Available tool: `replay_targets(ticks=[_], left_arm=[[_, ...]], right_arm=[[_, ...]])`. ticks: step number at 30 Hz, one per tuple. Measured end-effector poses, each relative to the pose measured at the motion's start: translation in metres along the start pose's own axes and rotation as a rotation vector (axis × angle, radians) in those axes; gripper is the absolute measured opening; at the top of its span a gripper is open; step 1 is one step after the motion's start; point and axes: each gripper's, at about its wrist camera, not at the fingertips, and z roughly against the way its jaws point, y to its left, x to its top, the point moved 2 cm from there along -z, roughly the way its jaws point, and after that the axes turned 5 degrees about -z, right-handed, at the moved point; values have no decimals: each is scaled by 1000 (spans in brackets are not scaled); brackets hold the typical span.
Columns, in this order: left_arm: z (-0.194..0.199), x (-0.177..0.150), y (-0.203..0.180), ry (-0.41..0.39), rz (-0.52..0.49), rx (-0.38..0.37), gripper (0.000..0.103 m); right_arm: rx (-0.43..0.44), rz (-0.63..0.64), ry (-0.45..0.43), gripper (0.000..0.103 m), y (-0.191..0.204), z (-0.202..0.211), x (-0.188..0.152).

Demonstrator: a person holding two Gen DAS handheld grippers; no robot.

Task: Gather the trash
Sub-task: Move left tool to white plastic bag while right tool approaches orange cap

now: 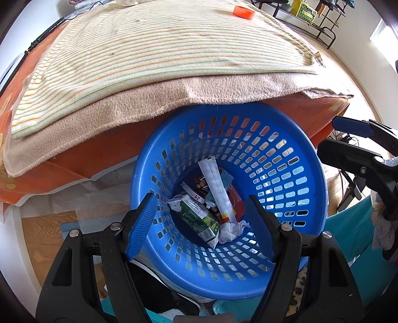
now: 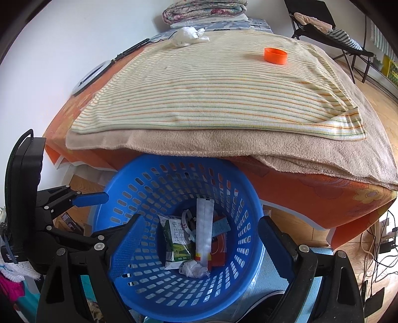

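Note:
A blue perforated basket (image 1: 308,203) (image 2: 251,213) stands on the floor against the bed. Inside lie a green carton (image 1: 196,221) (image 2: 177,238), a long white wrapper (image 1: 216,188) (image 2: 204,228), a crumpled tissue (image 1: 231,232) (image 2: 194,269) and red packaging (image 2: 219,251). My left gripper (image 1: 202,227) is open and empty above the basket. My right gripper (image 2: 199,251) is open and empty above it too. An orange bottle cap (image 1: 244,12) (image 2: 275,56) and a crumpled white tissue (image 2: 186,36) lie on the striped towel (image 1: 149,54) (image 2: 211,87) on the bed.
The towel lies on a beige blanket (image 2: 223,144) over an orange sheet (image 2: 311,196). A folded quilt (image 2: 204,10) sits at the far end. A folding chair (image 2: 323,24) and cables (image 2: 375,246) are at the right. A white wall (image 2: 62,49) is at the left.

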Motion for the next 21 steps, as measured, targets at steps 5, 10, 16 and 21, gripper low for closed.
replay_targets(ticks=[5,10,16,21], left_arm=[[20,22,7,-51,21,-10,75],[40,56,21,-109,19,6,75],[57,111,50,-176,31,54,76],[63,164,78,-227,50,94,83]], right_arm=[[19,-23,-51,94,-5,16,14],[8,-24,-123,94,-10,33,39],[21,-89,-176,101,-31,43,74],[-13,-100,-206,101,-46,45,109]])
